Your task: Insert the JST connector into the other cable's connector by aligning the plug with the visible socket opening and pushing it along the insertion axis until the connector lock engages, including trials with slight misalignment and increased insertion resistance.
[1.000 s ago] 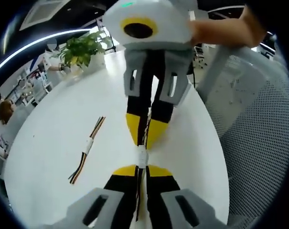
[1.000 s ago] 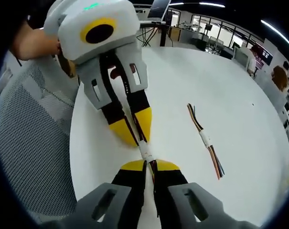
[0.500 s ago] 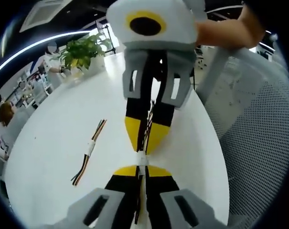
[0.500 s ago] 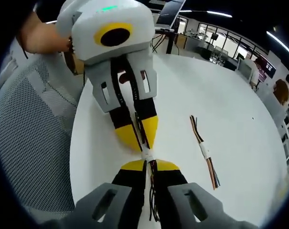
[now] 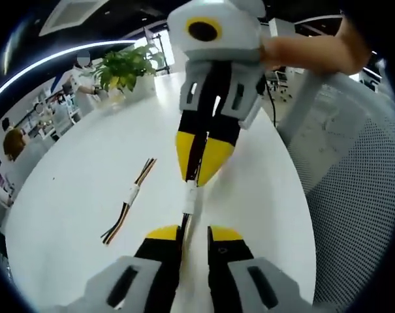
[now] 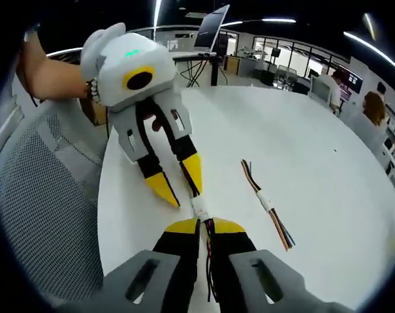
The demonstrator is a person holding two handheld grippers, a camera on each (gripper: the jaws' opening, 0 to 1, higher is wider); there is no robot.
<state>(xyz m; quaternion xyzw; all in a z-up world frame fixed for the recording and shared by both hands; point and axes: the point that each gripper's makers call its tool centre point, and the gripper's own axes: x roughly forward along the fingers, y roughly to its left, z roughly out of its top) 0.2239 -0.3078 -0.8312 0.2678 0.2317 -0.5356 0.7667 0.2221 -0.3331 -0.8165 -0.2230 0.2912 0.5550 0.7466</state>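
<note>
Two grippers face each other tip to tip over a round white bench (image 5: 73, 195). In the left gripper view, the left gripper (image 5: 194, 231) rises from the bottom with its yellow-tipped jaws parted by a narrow gap; the cable wires run down through that gap, and I cannot tell whether either jaw touches them. Just ahead of the tips sits the white joined connector (image 5: 191, 197), its two halves mated, hanging above the bench surface. Beyond it the right gripper (image 5: 200, 173) points back toward the camera, its jaws pressed together on the cable at the connector's far end, with a person's hand (image 5: 308, 52) behind it. To the left, a second cable pair (image 5: 130, 201) with coloured wires and a white joined middle lies flat on the bench, well apart from the grippers. A potted plant (image 5: 122, 68) stands at the far edge, and a mesh chair back (image 5: 354, 176) is at the right.

In the right gripper view, the right gripper (image 6: 205, 225) has its jaws closed on the cable, with the joined connector (image 6: 200, 207) sticking out just past the tips. The left gripper (image 6: 177, 189) comes in from the upper left with its jaws spread apart, the connector's wires lying between them near one tip. The second cable pair (image 6: 266, 203) lies to the right on the bench (image 6: 315, 143). A laptop (image 6: 209, 26) stands at the far edge.
</note>
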